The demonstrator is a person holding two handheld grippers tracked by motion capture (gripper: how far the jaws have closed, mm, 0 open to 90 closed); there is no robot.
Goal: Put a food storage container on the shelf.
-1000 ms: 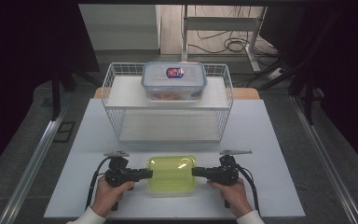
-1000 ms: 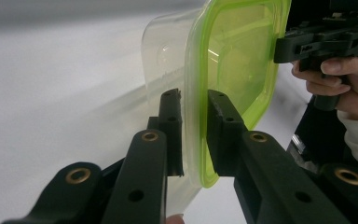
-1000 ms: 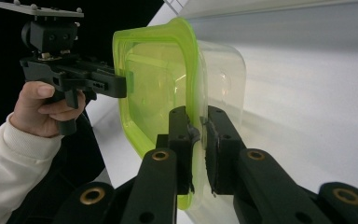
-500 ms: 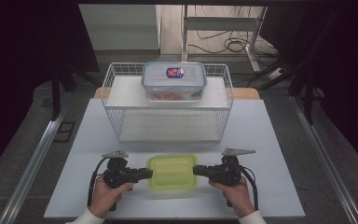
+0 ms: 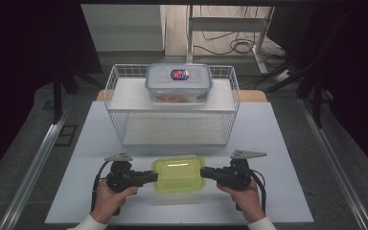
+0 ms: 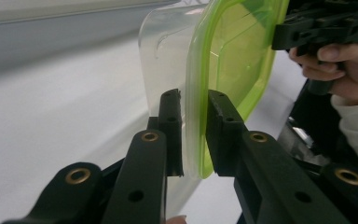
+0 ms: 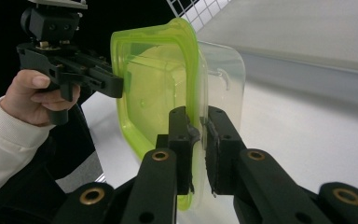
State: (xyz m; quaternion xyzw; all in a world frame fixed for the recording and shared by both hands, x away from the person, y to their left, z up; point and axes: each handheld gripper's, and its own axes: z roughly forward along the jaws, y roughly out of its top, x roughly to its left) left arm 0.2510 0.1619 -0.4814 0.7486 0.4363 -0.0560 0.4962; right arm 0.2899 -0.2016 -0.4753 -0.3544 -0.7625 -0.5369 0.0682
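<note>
On the table (image 5: 287,143), front centre: green-lidded clear container (image 5: 178,173), held between two grippers. Left gripper (image 5: 148,176) fingers clamp its left rim; right gripper (image 5: 207,173) fingers clamp its right rim. Behind: wire basket (image 5: 115,96) carrying second lidded container (image 5: 178,82).

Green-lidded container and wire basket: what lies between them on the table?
Nothing: in the high view, only a bare strip of white table separates the green-lidded container from the wire basket.

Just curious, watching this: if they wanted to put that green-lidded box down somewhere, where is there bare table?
Bare white tabletop flanks the white wire basket left and right. The strip between basket and green-lidded clear plastic box is narrow. It is crowded around the box, where the left claw and right claw grip its ends.
</note>
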